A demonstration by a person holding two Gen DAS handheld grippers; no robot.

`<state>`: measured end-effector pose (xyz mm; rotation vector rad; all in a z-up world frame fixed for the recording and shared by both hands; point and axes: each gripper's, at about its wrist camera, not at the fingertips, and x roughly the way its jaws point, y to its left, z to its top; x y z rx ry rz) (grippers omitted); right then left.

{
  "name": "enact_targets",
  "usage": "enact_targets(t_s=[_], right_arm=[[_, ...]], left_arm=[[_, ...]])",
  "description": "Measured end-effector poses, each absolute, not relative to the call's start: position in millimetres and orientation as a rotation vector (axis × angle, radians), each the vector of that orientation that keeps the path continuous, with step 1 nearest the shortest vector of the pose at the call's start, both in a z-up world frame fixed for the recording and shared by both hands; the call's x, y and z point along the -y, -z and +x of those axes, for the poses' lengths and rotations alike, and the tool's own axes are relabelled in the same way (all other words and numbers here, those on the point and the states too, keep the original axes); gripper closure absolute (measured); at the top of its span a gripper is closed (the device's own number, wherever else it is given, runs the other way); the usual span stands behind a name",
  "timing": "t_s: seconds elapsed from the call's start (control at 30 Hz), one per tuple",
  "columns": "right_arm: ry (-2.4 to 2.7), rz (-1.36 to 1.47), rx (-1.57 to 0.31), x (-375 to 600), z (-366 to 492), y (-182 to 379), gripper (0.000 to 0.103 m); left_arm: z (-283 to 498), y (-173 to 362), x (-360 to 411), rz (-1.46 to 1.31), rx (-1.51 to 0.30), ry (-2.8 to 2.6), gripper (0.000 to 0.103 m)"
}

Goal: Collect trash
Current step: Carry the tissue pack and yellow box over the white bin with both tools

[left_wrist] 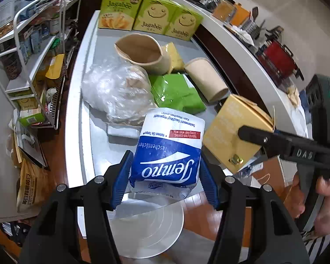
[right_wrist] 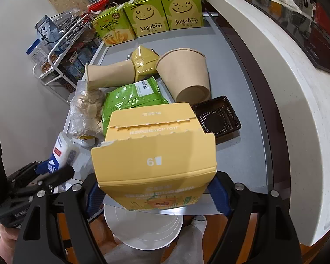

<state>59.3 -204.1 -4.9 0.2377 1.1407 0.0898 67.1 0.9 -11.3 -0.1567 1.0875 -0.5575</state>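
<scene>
My left gripper [left_wrist: 165, 182] is shut on a blue and white Tempo tissue pack [left_wrist: 169, 151], held over the table's near edge above a white round bin lid [left_wrist: 147, 226]. My right gripper [right_wrist: 156, 195] is shut on a yellow carton [right_wrist: 156, 151], also above the white lid [right_wrist: 143, 228]. The carton also shows in the left wrist view [left_wrist: 233, 129], and the tissue pack shows in the right wrist view [right_wrist: 62, 151]. On the grey table [right_wrist: 235, 83] lie two brown paper cups [right_wrist: 184, 72] [right_wrist: 110, 74], a green packet [right_wrist: 132, 101], a yellow packet [right_wrist: 143, 62] and a crumpled clear plastic bag [right_wrist: 85, 112].
Three green Jagabee boxes [right_wrist: 149, 19] stand at the table's far end. A black plastic tray [right_wrist: 217, 116] sits by the right edge. A white counter [right_wrist: 286, 77] curves along the right. A wire shelf rack [left_wrist: 37, 50] full of goods stands left of the table.
</scene>
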Motion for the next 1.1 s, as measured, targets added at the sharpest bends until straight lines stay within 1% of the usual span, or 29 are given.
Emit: enact_targets(t_s=[0.3,0.57,0.8,1.1], right_arm=[[-0.136,0.234,-1.106,201.6,49.4,-13.4,0.025],[-0.202,0.242,-1.100,198.4,23.6,-32.0,0.026],[-0.279,0.187,-1.139,181.5,-6.6,-32.7,0.026],[-0.334,0.121,-1.222,162.9,-29.5,-7.8,0.026]], left_arm=[[51.5,-12.9,-11.0,-0.177,-1.041,0.526,0.044],[26.6,-26.7,-16.0,-0.112,-1.010,0.477,0.044],[3.9,-22.3,-20.0,-0.087,-1.028,0.430,0.044],[-21.8,0.5,-22.6,-0.032,-1.083,0.378,0.044]])
